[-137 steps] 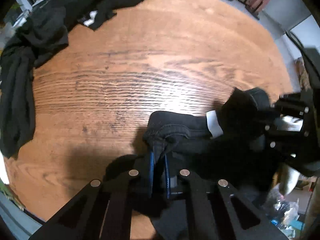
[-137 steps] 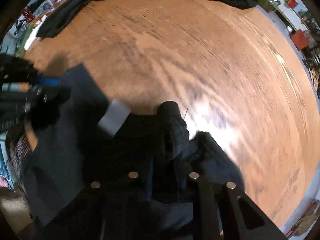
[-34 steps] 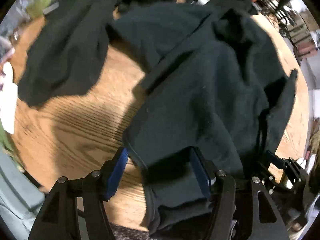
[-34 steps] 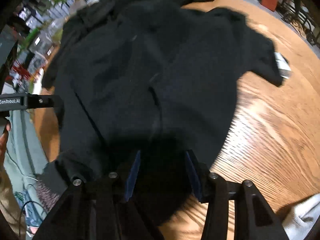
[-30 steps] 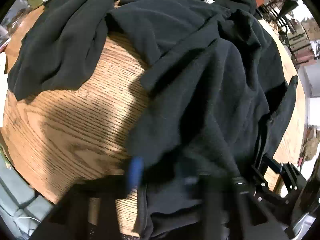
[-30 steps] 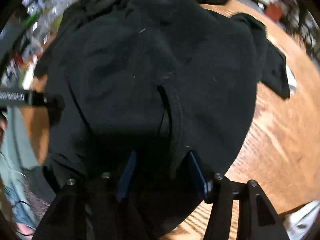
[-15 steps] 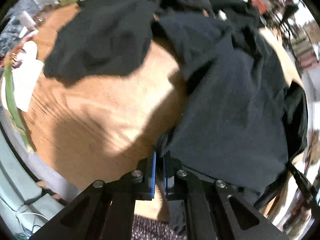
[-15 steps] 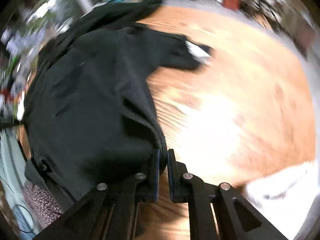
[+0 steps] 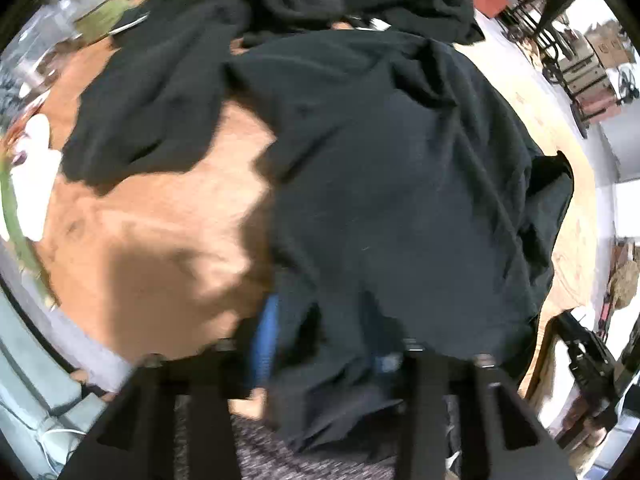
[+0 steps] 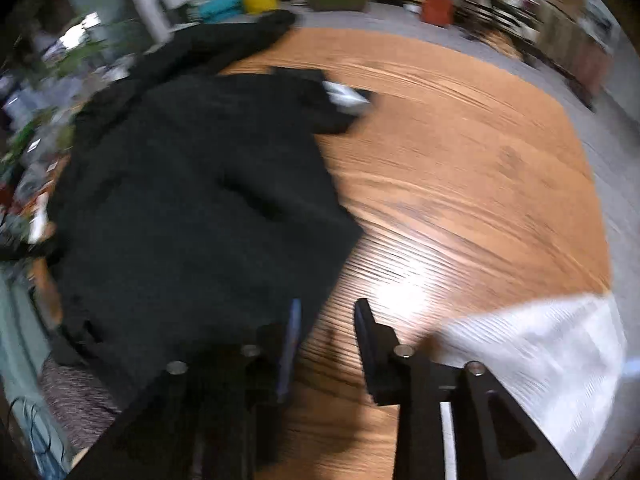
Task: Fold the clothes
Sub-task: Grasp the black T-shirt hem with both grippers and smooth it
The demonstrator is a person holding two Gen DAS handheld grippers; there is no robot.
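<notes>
A black garment [image 9: 400, 184] lies spread on the round wooden table [image 9: 152, 248], its near edge hanging over the table's rim. My left gripper [image 9: 320, 336] is open with the garment's hem draped between its fingers. In the right wrist view the same black garment [image 10: 192, 216] lies to the left. My right gripper [image 10: 326, 332] is open and empty beside the garment's right edge, over bare wood [image 10: 460, 184].
More black clothes [image 9: 152, 92] are piled at the table's far side. A white cloth [image 10: 540, 360] lies near the right gripper. White items [image 9: 32, 184] sit at the table's left edge. Furniture and clutter surround the table.
Both grippers were shut on the garment's near edge half a second ago and have opened. The garment has settled flat on the table.
</notes>
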